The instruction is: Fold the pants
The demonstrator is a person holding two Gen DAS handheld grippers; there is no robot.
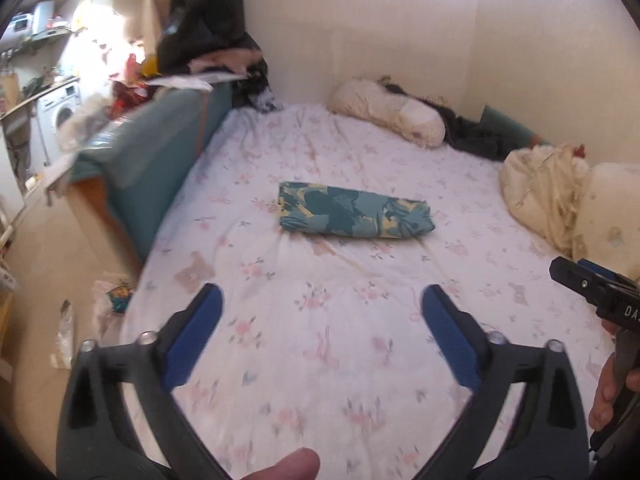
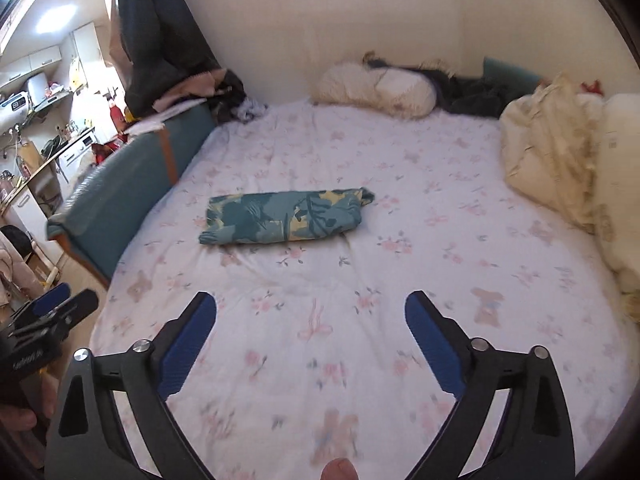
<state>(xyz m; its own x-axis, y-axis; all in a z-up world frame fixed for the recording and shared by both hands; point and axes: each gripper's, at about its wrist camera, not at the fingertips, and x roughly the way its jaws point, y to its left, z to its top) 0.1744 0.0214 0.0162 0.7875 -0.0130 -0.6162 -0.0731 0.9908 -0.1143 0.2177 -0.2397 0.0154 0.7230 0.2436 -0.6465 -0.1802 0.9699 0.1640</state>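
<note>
Left gripper (image 1: 320,300) spread wide, empty, right gripper (image 2: 311,307) likewise, both above bed (image 1: 360,340), folded pants (image 1: 356,215) untouched, edges blurred.

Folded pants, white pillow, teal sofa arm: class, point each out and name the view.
Folded pants (image 1: 356,215): left wrist view, middle of the bundle.
White pillow (image 2: 380,90): right wrist view, its top face.
Teal sofa arm (image 2: 132,184): right wrist view, its side panel.

Both grippers look identical: the left gripper (image 1: 320,300) and right gripper (image 2: 311,306) have chunky black plastic frames, 2 curved fingers with ribbed blue pads (image 2: 188,346), and shiny silver screws (image 2: 81,354) at the joints.
</note>
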